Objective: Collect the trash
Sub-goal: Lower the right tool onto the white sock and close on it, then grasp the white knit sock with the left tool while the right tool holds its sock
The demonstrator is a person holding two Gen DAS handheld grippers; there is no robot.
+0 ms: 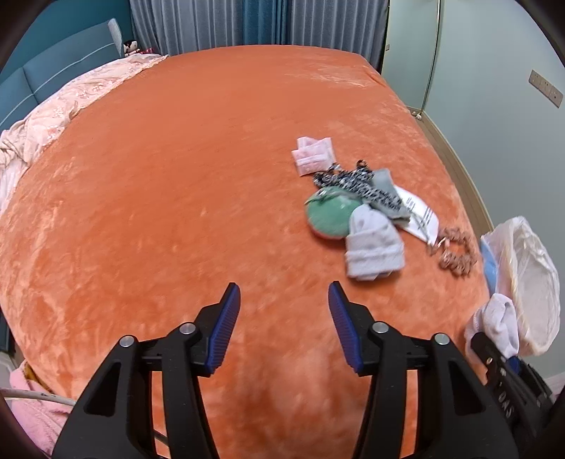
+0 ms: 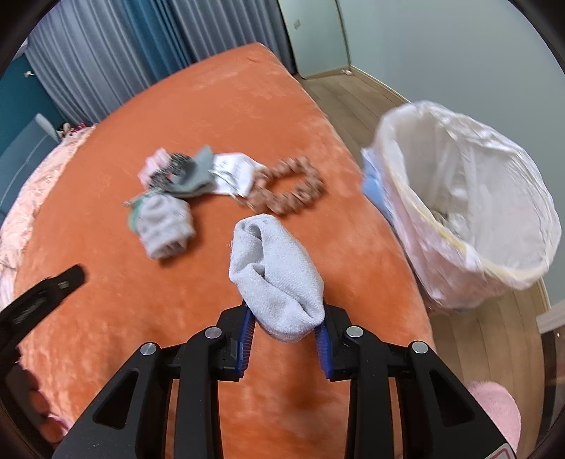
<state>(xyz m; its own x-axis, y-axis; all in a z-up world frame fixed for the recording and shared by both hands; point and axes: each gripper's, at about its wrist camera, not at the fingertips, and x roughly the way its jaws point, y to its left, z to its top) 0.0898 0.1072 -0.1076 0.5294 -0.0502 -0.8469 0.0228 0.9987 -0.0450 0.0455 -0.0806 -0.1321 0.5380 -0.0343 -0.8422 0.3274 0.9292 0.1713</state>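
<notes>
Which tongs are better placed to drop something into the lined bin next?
Right. The right tongs already grip a white sock near the lined bin; the left tongs hover open over the bed.

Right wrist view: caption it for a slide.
Right gripper holds a white sock above the orange bed, beside the lined trash bin.

Open orange bedspread (image 1: 159, 212) left of clutter pile (image 1: 356, 208); lined bin (image 2: 469, 219) flanks bed's right edge.

Orange bed (image 1: 176, 176), grey curtains (image 1: 212, 24), wood floor (image 2: 494, 335).
</notes>
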